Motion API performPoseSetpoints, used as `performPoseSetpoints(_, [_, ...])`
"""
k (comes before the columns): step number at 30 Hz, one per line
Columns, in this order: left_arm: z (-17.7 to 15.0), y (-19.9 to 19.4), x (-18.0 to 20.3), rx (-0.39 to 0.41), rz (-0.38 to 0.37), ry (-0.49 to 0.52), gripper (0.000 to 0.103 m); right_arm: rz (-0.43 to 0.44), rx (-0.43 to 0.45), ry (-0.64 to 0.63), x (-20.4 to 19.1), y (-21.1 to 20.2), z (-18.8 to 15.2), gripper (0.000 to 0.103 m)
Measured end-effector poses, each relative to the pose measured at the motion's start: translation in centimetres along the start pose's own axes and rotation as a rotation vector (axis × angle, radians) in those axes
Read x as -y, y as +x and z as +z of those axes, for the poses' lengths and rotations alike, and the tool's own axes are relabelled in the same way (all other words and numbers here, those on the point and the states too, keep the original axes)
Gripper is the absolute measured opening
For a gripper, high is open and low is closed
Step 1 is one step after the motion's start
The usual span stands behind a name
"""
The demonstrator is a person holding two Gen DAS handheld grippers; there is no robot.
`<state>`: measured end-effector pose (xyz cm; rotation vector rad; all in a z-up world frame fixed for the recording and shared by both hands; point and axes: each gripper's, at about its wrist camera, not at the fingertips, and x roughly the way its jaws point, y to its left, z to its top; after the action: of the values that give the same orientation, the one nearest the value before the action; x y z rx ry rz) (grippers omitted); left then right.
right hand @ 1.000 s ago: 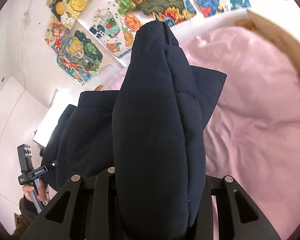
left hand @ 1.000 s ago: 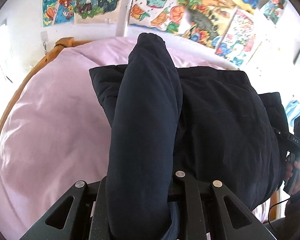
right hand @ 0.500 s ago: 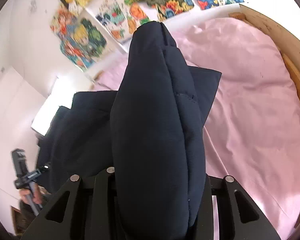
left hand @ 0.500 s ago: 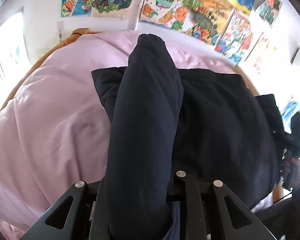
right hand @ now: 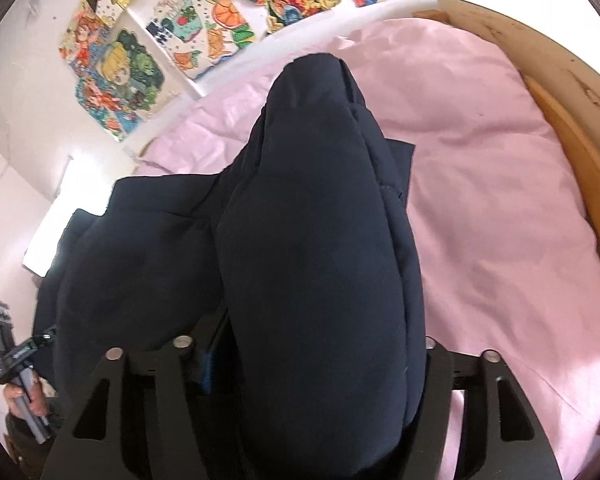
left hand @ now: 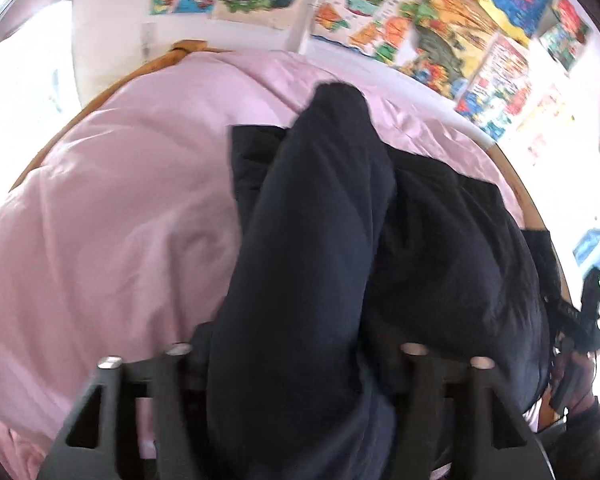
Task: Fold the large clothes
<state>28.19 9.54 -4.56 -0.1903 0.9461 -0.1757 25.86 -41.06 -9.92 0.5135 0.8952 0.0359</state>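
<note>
- Step: releasing a fold of the dark jacket onto the pink bed.
- Left gripper and right gripper: jaws just opened, padded fabric between them, probably unclamped.
- Next: withdraw both, regrip for the next fold.

I see a plain dark navy padded jacket in the middle of the frame on a pale pink plain bed cover, a honey-brown wooden bed frame at the right edge, black gripper parts along the bottom, and bright multicoloured drawings on the white wall at the top.
</note>
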Motion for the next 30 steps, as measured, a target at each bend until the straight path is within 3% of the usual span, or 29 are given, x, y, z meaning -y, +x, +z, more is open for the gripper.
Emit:
performPoseSetpoints(4, [-0.3, -2.0, -1.6, 0.075, 0.006, -0.062, 0.081, -0.145, 0.023, -0.019, -0.5, -1.2, -0.7, 0.088])
performPoseSetpoints(10, [-2.1, -5.0, -1.5, 0.264, 0.072, -0.106, 0.093, -0.271, 0.12, -0.067, -1.8, -4.9, -2.6, 0.095])
performPoseSetpoints(18, [-6.3, -9.2, 3.6, 0.415, 0.076, 0.034, 0.101, -0.251, 0.359, -0.121, -5.8, -12.1, -6.7, 0.1])
performPoseSetpoints(27, [-10.6, -14.0, 8.2, 0.469, 0.035, 0.168, 0.103, -0.233, 0.585, -0.235, -10.6, -18.1, -13.2, 0.1])
performPoseSetpoints(30, [-12.1, -15.4, 9.3, 0.495, 0.068, 0.19, 0.103, -0.224, 0.647, -0.264, -12.1, -19.8, -15.3, 0.1])
